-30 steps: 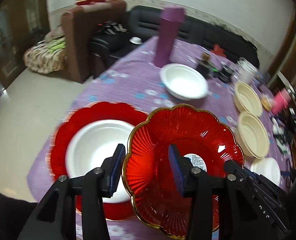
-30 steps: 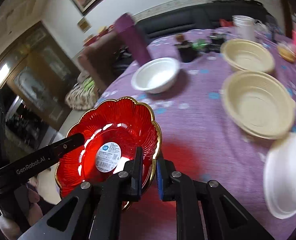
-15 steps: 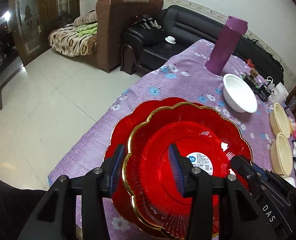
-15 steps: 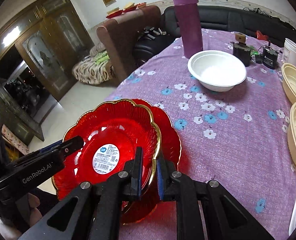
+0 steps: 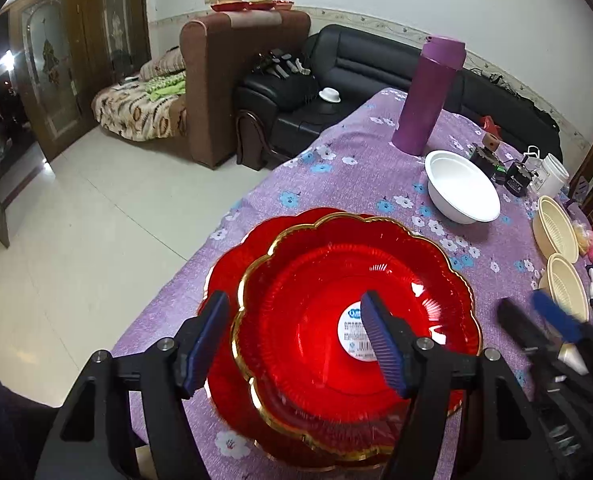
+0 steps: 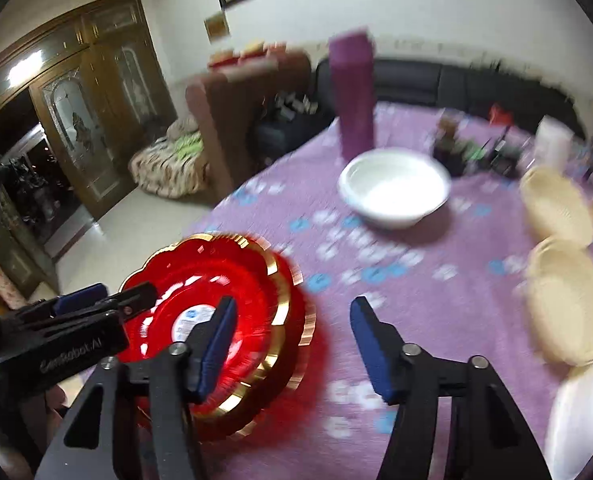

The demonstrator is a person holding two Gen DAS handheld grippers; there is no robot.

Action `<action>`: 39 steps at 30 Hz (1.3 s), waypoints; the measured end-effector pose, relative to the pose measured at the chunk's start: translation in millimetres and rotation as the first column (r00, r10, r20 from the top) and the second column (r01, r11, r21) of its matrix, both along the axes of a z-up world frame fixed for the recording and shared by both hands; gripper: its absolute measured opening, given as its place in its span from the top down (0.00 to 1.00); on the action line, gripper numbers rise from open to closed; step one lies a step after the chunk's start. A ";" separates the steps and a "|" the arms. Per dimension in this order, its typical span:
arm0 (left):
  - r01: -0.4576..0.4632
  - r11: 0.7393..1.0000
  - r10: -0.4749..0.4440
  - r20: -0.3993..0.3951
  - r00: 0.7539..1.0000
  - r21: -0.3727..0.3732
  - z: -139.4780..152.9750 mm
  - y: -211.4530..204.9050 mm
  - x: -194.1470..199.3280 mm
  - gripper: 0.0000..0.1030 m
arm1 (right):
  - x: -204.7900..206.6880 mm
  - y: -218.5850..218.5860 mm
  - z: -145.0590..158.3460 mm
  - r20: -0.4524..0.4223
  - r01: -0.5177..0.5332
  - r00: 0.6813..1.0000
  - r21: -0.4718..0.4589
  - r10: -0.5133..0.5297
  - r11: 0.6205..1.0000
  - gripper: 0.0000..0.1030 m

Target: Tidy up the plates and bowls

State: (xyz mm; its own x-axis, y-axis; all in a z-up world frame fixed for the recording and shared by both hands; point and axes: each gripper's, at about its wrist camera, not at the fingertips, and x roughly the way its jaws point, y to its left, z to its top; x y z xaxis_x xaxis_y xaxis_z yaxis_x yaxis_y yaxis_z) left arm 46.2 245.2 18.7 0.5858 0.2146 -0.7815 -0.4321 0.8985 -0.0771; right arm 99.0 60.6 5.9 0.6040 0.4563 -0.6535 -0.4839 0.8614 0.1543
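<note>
Change: top red plate now nested on lower red plate at near bench edge, was carried a second ago; stacking done | left tool opening, rim between pads, not pressed | right tool opening, empty, clear of rim | far: white bowl, cream bowls unsorted

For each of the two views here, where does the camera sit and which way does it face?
Left wrist: on the left gripper, facing down over the stacked red plates; its jaws are opening around the top plate's rim, and the right gripper shows at right.
Right wrist: on the right gripper, jaws opening beside the plates, nothing between them; the left gripper shows at left.
Shared: plates, white bowl, purple bottle.
</note>
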 end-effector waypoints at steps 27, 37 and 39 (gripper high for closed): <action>0.092 0.995 -0.096 0.097 0.991 0.041 47.9 -157.2 -58.9 0.28 | 4.0 -196.7 -23.7 0.141 0.269 0.949 0.097 -0.281 0.958 0.13; 0.102 0.987 -0.120 0.141 0.983 0.127 82.8 -171.3 -59.4 0.26 | -1.8 -181.3 -41.1 0.165 0.230 0.961 -0.036 -0.222 0.972 0.13; 0.142 0.975 -0.169 0.154 0.973 0.171 89.9 -172.6 -57.5 0.23 | -3.1 -177.2 -41.7 0.178 0.223 0.961 -0.053 -0.211 0.973 0.13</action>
State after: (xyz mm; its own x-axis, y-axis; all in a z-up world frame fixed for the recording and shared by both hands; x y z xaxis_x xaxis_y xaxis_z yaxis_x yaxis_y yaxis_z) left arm -11.2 72.6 108.6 0.7409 0.2235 -0.6334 -0.2790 0.9602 0.0124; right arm 96.0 -116.6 -35.8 0.7884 0.2575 -0.5586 -0.2979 0.9544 0.0195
